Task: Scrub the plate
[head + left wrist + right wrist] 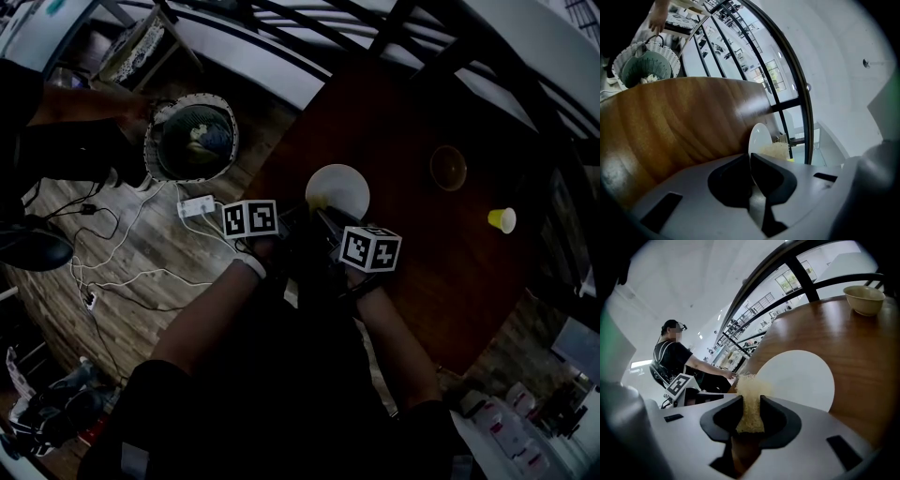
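At the far left of the head view, a white woven round basket [161, 161] with a green liner is standing on the plank floor. A white power strip [195, 206] and its cables are lying just beside it. The left gripper [751, 157] is clamping its 2 jaws onto the near rim of the white round plate [758, 138], which is tilting up on edge over the dark brown wooden table [412, 272]. Just right of it, the right gripper [751, 399] is squeezing a pale yellow fibrous scrubber [749, 392] between its 2 jaws. The scrubber's frayed tip is touching the plate's face near its left edge. Farther right on the table, a tan round bowl [448, 167] is sitting upright, well apart from the plate. A small yellow cup [502, 219] is sitting near the table's right edge. In the right gripper view, a person in a black shirt [672, 357] is extending 1 arm beyond the table.
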